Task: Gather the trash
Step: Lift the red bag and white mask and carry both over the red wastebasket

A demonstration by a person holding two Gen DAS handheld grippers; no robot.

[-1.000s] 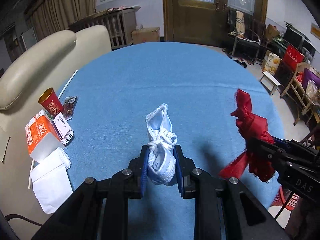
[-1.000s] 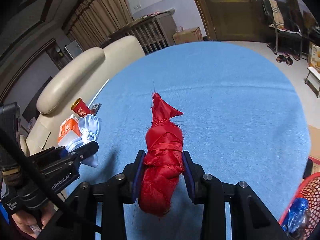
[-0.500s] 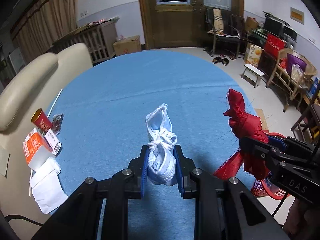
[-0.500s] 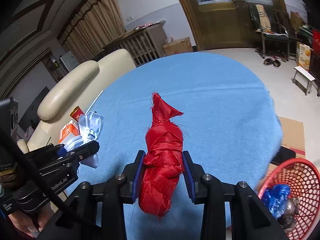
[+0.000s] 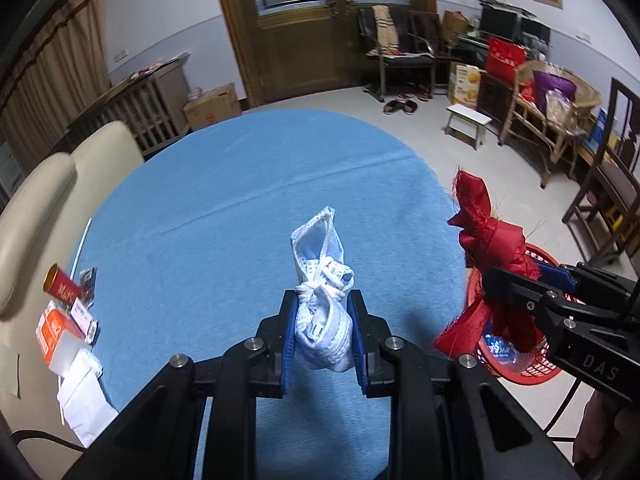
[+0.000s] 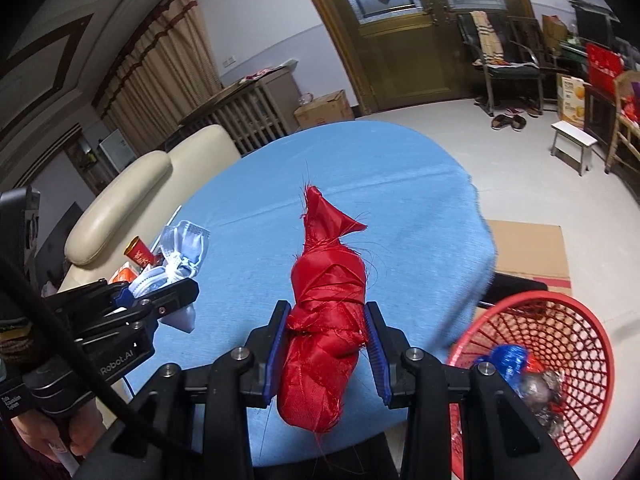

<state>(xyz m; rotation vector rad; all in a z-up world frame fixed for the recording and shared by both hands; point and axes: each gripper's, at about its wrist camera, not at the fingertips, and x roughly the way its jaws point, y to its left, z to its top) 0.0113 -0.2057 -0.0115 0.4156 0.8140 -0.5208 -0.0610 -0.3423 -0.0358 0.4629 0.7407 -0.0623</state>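
The left claw is clenched on a knotted face mask, the right claw on a red cloth bundle. Both are held clear above the blue worktop, likely for dropping into the red basket below and right of the right claw.

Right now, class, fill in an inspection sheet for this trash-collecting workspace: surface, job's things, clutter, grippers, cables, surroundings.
Surface: round table under a blue cloth, mostly bare.
Job's things: knotted face mask and knotted red cloth bundle, both held above the table; red mesh basket on the floor off the table's edge, with a blue wrapper and foil inside.
Clutter: red paper cup, orange carton, white paper bag and small packets at the table's edge by the sofa.
Grippers: left gripper shut on the mask; right gripper shut on the bundle.
Cables: black cable trailing from the left gripper.
Surroundings: cream sofa, wooden door, chairs, stool, cardboard boxes.
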